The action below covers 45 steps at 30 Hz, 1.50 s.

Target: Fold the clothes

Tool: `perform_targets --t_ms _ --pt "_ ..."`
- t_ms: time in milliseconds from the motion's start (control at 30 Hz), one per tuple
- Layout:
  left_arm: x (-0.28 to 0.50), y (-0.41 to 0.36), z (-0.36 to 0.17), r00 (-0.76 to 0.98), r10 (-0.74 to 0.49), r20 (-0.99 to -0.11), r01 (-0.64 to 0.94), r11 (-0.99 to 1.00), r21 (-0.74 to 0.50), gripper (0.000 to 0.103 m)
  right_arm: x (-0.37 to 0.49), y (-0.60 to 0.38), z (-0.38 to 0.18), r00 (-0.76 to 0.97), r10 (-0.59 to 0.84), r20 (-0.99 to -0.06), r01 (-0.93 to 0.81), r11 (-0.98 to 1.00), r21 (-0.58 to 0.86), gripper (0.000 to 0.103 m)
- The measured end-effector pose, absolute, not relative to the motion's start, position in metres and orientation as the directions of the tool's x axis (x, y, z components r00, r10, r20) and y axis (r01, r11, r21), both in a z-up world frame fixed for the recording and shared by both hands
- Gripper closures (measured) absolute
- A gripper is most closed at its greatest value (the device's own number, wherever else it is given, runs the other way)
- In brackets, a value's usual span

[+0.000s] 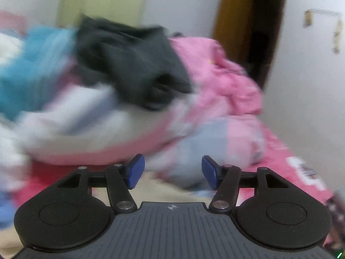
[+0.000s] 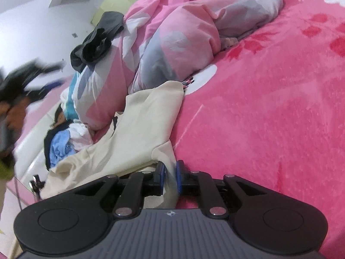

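Note:
A cream garment (image 2: 138,129) lies spread on the pink bed blanket (image 2: 269,108), one edge running up between the pads of my right gripper (image 2: 170,176), which is shut on that fabric. In the left wrist view my left gripper (image 1: 173,170) hangs open above the bed with nothing between its blue pads (image 1: 137,170). A strip of the cream garment (image 1: 159,186) shows just below it. This view is blurred. At the left edge of the right wrist view a person's hand (image 2: 15,116) holds a blurred dark tool.
A bunched pink, white and grey duvet (image 2: 183,38) fills the back of the bed, with a dark garment (image 2: 97,41) on top. Blue and white clothes (image 2: 64,142) lie beside the cream garment. A turquoise cloth (image 1: 32,64) and a brown door (image 1: 232,21) show farther off.

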State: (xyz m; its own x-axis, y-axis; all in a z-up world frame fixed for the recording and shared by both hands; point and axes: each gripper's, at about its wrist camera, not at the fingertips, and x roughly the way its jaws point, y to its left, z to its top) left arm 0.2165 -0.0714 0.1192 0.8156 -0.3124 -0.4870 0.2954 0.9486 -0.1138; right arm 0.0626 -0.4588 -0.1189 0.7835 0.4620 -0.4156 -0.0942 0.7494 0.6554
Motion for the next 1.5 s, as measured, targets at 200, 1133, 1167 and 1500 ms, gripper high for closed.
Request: perform_targets --t_ms 200,1133,1167,1500 --pt "0.149 -0.015 0.088 0.836 -0.152 -0.527 0.206 0.977 0.045 0.044 0.062 -0.463 -0.121 0.785 0.475 -0.399 -0.088 0.722 0.686 0.09" --pt "0.14 0.095 -0.064 0.669 -0.419 -0.614 0.168 0.89 -0.424 0.046 0.051 -0.127 -0.027 0.714 0.395 -0.578 -0.636 0.71 -0.301 0.056" --pt "0.141 0.098 -0.067 0.667 -0.432 -0.607 0.165 0.88 -0.445 0.047 0.049 -0.111 -0.033 0.706 0.394 -0.588 -0.658 0.673 -0.339 0.056" --pt "0.161 0.109 -0.076 0.687 -0.481 -0.545 0.127 0.818 -0.562 0.103 0.069 -0.044 -0.082 0.731 0.319 -0.603 -0.664 0.533 -0.524 0.062"
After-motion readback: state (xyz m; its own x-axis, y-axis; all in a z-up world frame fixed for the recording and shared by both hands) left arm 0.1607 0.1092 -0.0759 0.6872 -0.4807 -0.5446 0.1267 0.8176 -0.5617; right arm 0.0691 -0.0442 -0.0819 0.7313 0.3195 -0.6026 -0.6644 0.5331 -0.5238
